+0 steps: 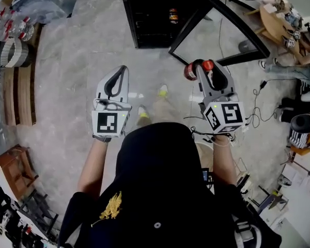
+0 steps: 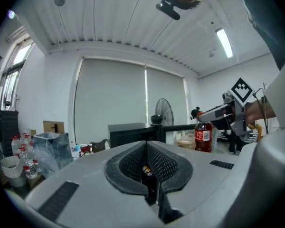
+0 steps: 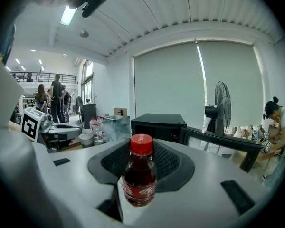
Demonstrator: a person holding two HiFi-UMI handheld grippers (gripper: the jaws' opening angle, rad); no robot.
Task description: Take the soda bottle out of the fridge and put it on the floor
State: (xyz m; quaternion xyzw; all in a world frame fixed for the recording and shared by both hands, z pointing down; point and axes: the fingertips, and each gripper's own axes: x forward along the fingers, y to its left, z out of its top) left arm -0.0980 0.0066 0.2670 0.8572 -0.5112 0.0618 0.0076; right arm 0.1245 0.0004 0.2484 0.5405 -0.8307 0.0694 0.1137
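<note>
The soda bottle (image 1: 190, 72), dark cola with a red cap and red label, sits between the jaws of my right gripper (image 1: 199, 67), which is shut on it above the grey floor. In the right gripper view the bottle (image 3: 140, 177) stands upright between the black pads. My left gripper (image 1: 121, 70) is shut with nothing in it, level with the right one and a body's width to its left. From the left gripper view the held bottle (image 2: 203, 136) shows at the right. The black fridge (image 1: 150, 14) stands ahead with its glass door (image 1: 217, 30) swung open.
A can (image 1: 173, 15) stays on a fridge shelf. Packed water bottles (image 1: 13, 27) and a wooden bench (image 1: 20, 94) lie at the left. Cables (image 1: 258, 107), bags and a seated person (image 3: 278, 122) are at the right, and a standing fan (image 3: 222, 108) is behind the fridge door.
</note>
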